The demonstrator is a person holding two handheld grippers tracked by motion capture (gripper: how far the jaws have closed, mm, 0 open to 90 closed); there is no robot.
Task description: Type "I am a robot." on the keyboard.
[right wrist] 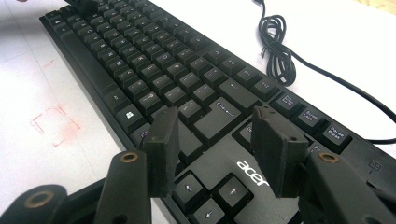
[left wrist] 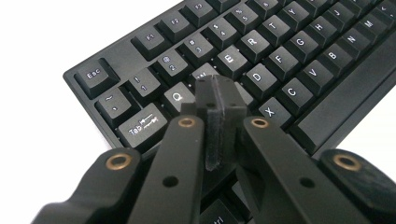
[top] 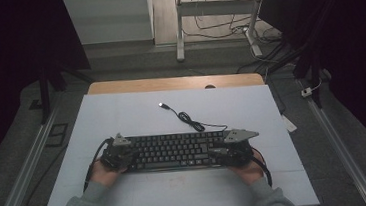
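Observation:
A black Acer keyboard [top: 175, 151] lies across the white table top, near the person's side. Its cable [top: 187, 118] curls away to a USB plug [top: 161, 105] farther back. My left gripper [top: 124, 158] rests at the keyboard's left end. In the left gripper view its pads [left wrist: 219, 100] are pressed together with nothing between them, hovering over the keys around W and S. My right gripper [top: 224, 152] sits at the keyboard's right end. In the right gripper view it [right wrist: 215, 116] stands open above the Enter key [right wrist: 219, 116] and the arrow keys [right wrist: 210, 196], gripping nothing.
The white sheet [top: 121, 113] covers a wooden table whose far edge [top: 174, 82] shows behind. A faint red square mark [right wrist: 53, 123] is on the sheet in front of the keyboard. The coiled cable [right wrist: 276, 44] lies just behind the keyboard's right half. Desk legs and floor cables stand farther back.

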